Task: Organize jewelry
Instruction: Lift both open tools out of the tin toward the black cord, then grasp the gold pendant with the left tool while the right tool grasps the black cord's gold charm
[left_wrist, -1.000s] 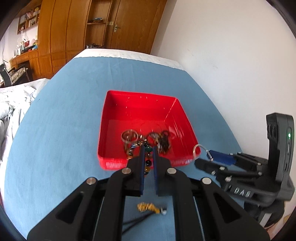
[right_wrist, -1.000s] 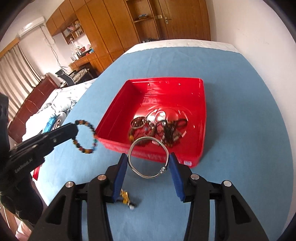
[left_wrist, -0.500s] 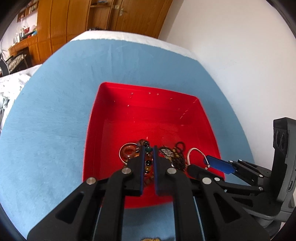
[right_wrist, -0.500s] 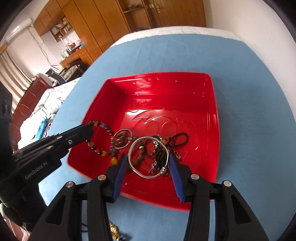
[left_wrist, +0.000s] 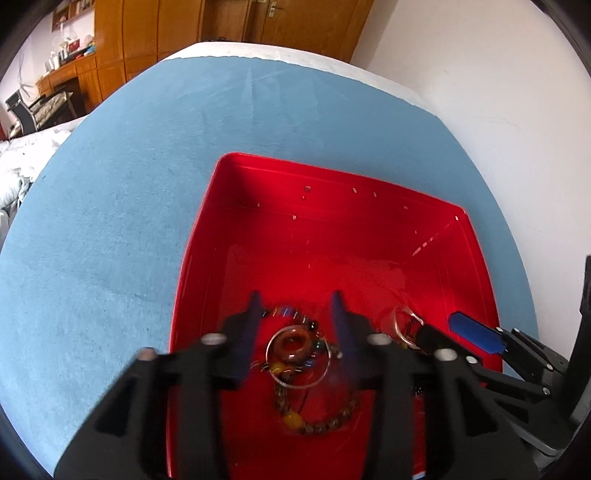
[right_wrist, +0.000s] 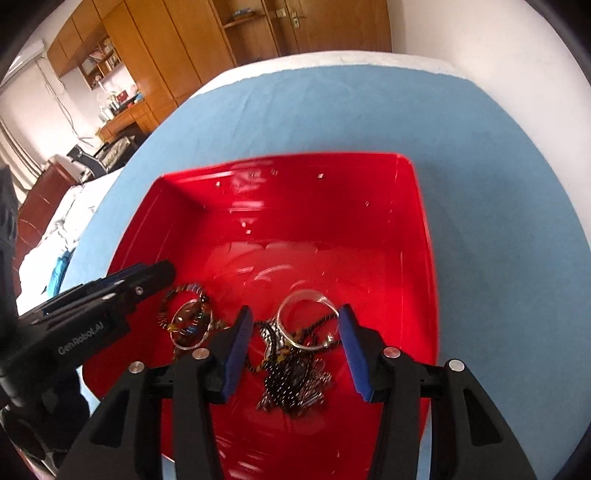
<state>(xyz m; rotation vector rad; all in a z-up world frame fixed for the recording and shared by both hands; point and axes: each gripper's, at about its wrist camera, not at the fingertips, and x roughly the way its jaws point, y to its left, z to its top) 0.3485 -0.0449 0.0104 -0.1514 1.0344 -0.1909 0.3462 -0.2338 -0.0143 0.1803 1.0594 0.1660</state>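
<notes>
A red tray (left_wrist: 332, 173) sits on the blue cloth, and both grippers hang over its near half. The jaws of my left gripper (left_wrist: 295, 306) are opening, blurred, with nothing pressed between them. Under it the beaded bracelet (left_wrist: 291, 417) lies with a brown ring (left_wrist: 293, 343) and a thin hoop. My right gripper (right_wrist: 295, 319) stands open around the silver bangle (right_wrist: 306, 295). The bangle is tilted, clear of the left pad, over a dark tangle of chains (right_wrist: 291, 373). The left gripper (right_wrist: 162, 273) shows beside the blurred beaded bracelet (right_wrist: 184, 314).
Blue cloth (left_wrist: 129, 184) covers the table around the tray, and a white wall (left_wrist: 480, 92) runs close along its right side. Wooden wardrobes (right_wrist: 177, 55) stand at the back. A bed with white bedding (right_wrist: 55, 236) lies to the left.
Both grippers have come forward and down over the tray. The left jaws have parted and the beaded bracelet has dropped into the tray. The bangle has come loose from the right pads.
</notes>
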